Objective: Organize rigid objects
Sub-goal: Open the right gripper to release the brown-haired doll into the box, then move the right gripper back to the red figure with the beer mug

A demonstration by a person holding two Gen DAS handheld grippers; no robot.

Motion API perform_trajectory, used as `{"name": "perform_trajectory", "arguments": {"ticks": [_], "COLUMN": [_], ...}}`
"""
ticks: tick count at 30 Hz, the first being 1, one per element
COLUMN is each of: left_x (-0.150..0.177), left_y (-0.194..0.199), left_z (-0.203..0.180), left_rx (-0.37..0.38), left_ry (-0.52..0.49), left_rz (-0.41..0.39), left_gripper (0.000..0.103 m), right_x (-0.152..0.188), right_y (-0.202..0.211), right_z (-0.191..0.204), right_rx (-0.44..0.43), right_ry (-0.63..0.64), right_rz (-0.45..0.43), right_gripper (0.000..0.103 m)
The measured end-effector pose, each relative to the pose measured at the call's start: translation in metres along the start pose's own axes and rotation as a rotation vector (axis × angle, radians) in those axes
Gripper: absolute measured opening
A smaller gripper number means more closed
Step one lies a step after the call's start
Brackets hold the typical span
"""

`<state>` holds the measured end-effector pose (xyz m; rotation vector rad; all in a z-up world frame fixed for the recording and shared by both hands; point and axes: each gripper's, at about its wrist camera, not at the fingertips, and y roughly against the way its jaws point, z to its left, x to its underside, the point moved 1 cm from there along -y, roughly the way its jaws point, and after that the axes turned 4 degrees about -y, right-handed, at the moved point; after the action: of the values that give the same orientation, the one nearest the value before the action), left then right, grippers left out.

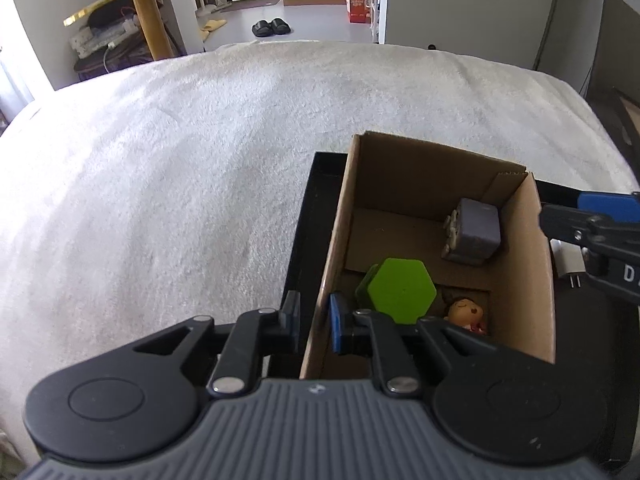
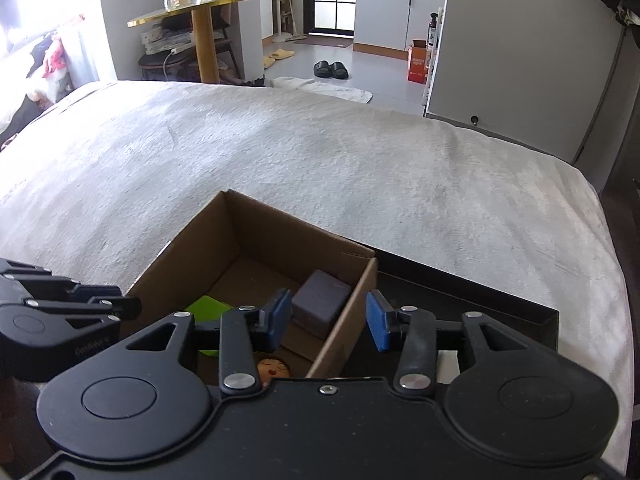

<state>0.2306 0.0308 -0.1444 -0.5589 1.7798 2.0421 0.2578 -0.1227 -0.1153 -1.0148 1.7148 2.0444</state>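
An open cardboard box [image 1: 536,264] sits on a black tray [image 1: 308,220] on a white-covered bed. Inside lie a green hexagonal piece [image 1: 400,290], a grey-purple block [image 1: 476,232] and a small doll head [image 1: 466,312]. My left gripper [image 1: 314,322] straddles the box's left wall, its fingers close on either side of it. My right gripper [image 2: 328,320] is open and straddles the box's right wall [image 2: 348,312]. The right wrist view also shows the block [image 2: 320,304], green piece [image 2: 208,310] and doll [image 2: 274,368].
A white charger plug [image 1: 568,264] lies on the tray right of the box. The white bed cover [image 1: 180,160] spreads left and ahead. Beyond the bed are a gold-edged table [image 2: 200,4], black slippers [image 2: 330,69] and an orange box [image 2: 418,62] on the floor.
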Motion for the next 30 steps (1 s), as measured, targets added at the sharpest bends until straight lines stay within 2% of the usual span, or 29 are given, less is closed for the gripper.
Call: {"name": "perform_trajectory", "arguments": {"ticks": [2, 5, 7, 10, 15, 20, 30], "left_x": [-0.002, -0.005, -0.007, -0.011, -0.019, -0.025, -0.033], "left_y": [0.003, 0.009, 0.012, 0.014, 0.022, 0.031, 0.034], "left_z": [-0.003, -0.005, -0.011, -0.019, -0.035, -0.054, -0.097], "left_rx": [-0.016, -0.017, -0.035, -0.056, -0.107, -0.142, -0.167], "left_ry": [-0.007, -0.007, -0.042, -0.080, -0.105, -0.129, -0.170], "left_rz": [-0.012, -0.038, -0.043, -0.037, -0.054, -0.080, -0.092], "left_gripper": [0.031, 0.051, 0.057, 0.066, 0.072, 0.077, 0.078], "right_x": [0.002, 0.007, 0.013, 0.020, 0.027, 0.032, 0.050], "right_y": [0.001, 0.002, 0.004, 0.004, 0.007, 0.012, 0.009], "right_z": [-0.006, -0.016, -0.023, -0.032, -0.044, -0.063, -0.109], "right_rx": [-0.004, -0.003, 0.000, -0.012, -0.035, -0.054, -0.040], "right_ry": [-0.008, -0.021, -0.036, -0.063, -0.083, -0.119, -0.196], "right_rz": [-0.003, -0.021, -0.043, -0.053, -0.063, -0.083, -0.093], "right_gripper": [0.043, 0.051, 0.057, 0.059, 0.069, 0.070, 0.070]}}
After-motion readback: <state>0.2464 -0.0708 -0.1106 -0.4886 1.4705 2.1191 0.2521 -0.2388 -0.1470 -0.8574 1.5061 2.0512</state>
